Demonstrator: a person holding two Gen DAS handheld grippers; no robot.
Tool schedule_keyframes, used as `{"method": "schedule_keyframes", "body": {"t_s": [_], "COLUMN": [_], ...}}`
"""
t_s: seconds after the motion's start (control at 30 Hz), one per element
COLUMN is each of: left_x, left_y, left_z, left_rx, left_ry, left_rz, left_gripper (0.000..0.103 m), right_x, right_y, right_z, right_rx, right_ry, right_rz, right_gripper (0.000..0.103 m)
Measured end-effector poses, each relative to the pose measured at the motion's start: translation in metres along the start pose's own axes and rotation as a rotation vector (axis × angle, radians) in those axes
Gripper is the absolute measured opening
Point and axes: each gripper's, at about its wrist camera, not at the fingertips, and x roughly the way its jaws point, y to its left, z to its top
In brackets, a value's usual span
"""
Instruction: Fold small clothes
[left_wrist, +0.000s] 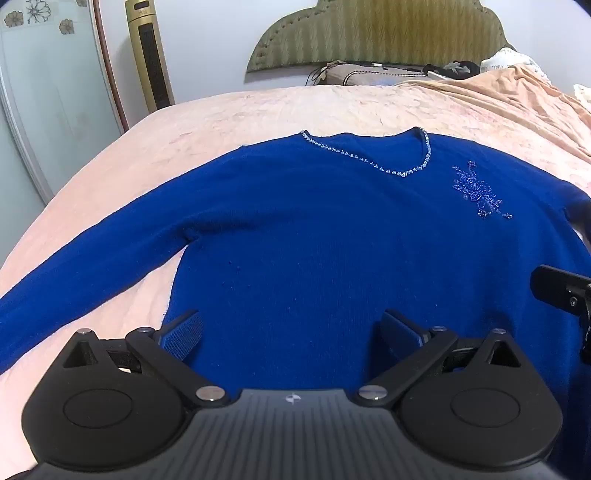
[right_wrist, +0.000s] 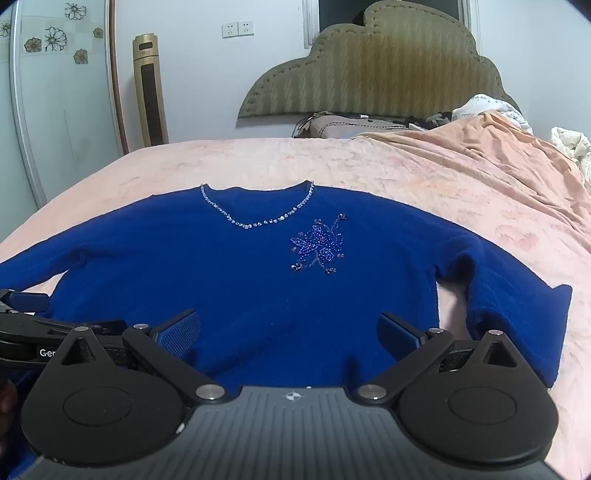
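Note:
A royal blue sweater (left_wrist: 314, 236) lies flat, front up, on a pink bed cover (left_wrist: 221, 110), neckline away from me. Its collar carries a row of clear beads (left_wrist: 369, 157), and a beaded flower (right_wrist: 319, 245) sits on the chest. One sleeve stretches out to the left (left_wrist: 74, 273); the other is bent back on itself at the right (right_wrist: 517, 317). My left gripper (left_wrist: 290, 334) hovers open over the lower hem, nothing between its blue pads. My right gripper (right_wrist: 290, 332) is open too, above the hem. Part of the left gripper (right_wrist: 26, 317) shows at the right wrist view's left edge.
A padded olive headboard (right_wrist: 369, 70) stands at the far end, with a pillow and cables (right_wrist: 332, 125) below it. An orange blanket (right_wrist: 480, 147) and white bedding (right_wrist: 569, 144) are heaped at the right. A gold tower fan (right_wrist: 149, 88) and a wardrobe door (right_wrist: 55, 92) stand to the left.

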Motion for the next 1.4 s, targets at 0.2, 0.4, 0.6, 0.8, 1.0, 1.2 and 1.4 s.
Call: {"method": "schedule_keyframes", "body": {"t_s": [0.2, 0.4, 0.6, 0.8, 1.0, 1.2, 1.4], "left_x": [0.000, 0.008, 0.005, 0.002, -0.002, -0.006, -0.003], "left_y": [0.000, 0.002, 0.001, 0.003, 0.008, 0.006, -0.005], "left_z": [0.000, -0.003, -0.002, -0.002, -0.003, -0.002, 0.001], "left_rx": [-0.002, -0.006, 0.001, -0.015, -0.040, -0.049, -0.056], "left_ry": [0.005, 0.010, 0.010, 0.008, -0.010, -0.045, -0.029], "left_rz": [-0.002, -0.007, -0.016, -0.103, -0.132, -0.107, -0.156], "left_gripper": [0.103, 0.103, 0.103, 0.103, 0.103, 0.103, 0.103], "right_x": [0.001, 0.003, 0.006, 0.010, 0.012, 0.007, 0.001], "right_y": [-0.004, 0.004, 0.000, 0.000, -0.007, -0.018, -0.030], "right_z": [-0.001, -0.005, -0.006, -0.010, -0.018, -0.034, -0.040], "right_rx": [0.007, 0.002, 0.001, 0.006, -0.011, -0.148, -0.032], "right_ry": [-0.002, 0.008, 0.014, 0.020, 0.024, -0.002, 0.017], "right_rz": [-0.002, -0.004, 0.001, -0.002, -0.012, -0.185, -0.063], "right_gripper": [0.103, 0.103, 0.103, 0.103, 0.103, 0.103, 0.103]}}
